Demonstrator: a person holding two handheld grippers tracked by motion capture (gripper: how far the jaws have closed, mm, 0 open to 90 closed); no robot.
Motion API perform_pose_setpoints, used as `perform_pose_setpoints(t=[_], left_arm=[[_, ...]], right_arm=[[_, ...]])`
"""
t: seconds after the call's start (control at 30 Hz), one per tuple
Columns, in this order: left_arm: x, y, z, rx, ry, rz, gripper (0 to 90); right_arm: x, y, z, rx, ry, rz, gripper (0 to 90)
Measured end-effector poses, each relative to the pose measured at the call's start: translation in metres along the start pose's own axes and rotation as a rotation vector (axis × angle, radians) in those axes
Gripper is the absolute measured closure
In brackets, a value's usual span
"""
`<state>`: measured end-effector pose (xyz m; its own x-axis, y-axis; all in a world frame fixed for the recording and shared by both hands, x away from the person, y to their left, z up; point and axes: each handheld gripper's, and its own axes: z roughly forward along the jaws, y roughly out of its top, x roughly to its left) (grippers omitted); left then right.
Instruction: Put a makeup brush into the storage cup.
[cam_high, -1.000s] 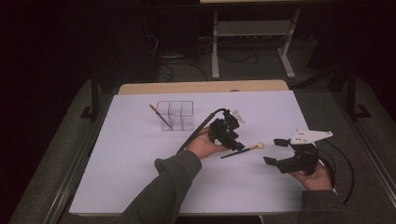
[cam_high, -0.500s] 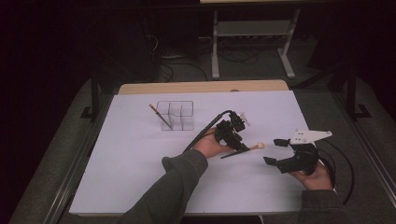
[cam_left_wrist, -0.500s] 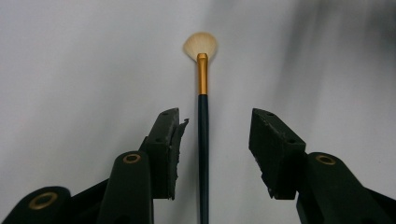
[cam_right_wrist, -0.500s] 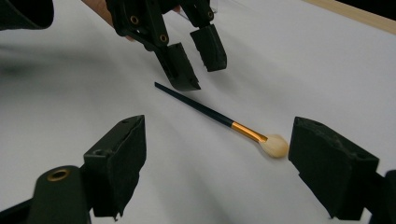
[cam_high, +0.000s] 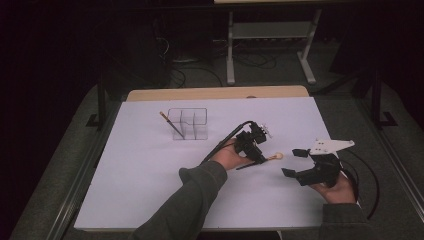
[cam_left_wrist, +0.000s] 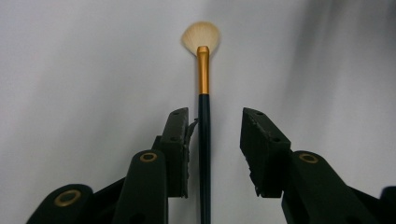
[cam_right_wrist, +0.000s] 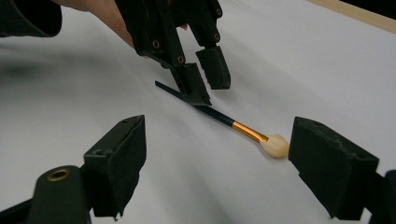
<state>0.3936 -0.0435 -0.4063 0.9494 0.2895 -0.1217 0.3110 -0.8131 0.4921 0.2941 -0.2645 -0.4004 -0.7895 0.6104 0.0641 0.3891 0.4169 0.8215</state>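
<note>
Item: makeup brush (cam_left_wrist: 203, 121), slim dark handle, gold ferrule, pale fan of bristles. It lay flat on the white-covered table (cam_high: 125, 190), right of centre, between the two hands.

Left gripper (cam_left_wrist: 215, 135): fingers (cam_left_wrist: 176, 149) spread open, straddling the handle, the left one just beside it, the right one apart; no grip made.

Right gripper (cam_right_wrist: 215, 163): fingers (cam_right_wrist: 122, 163) wide open, holding nothing, hovering near the bristle end.

Risk, as judged: the handle sat off-centre in the gap, so closing could push or roll the thin round shaft sideways, or let it slip out. Pressing down too far could jam the fingertips against the table.

Orientation: long axis lay along the left gripper's line of sight, bristles pointing away from it, toward the right gripper.

Also present: clear compartmented organiser (cam_high: 188, 123), well apart, with another brush (cam_high: 171, 123) leaning in it.
</note>
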Motion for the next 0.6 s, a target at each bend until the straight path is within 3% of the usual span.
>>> perform_pose_setpoints(t=[0.6], left_arm=[[0.0006,0.0029,0.0092,0.034,0.005,0.001,68.2]], right_arm=[[0.0009,0.0006,0.0002,0.0,0.001,-0.005,18.7]])
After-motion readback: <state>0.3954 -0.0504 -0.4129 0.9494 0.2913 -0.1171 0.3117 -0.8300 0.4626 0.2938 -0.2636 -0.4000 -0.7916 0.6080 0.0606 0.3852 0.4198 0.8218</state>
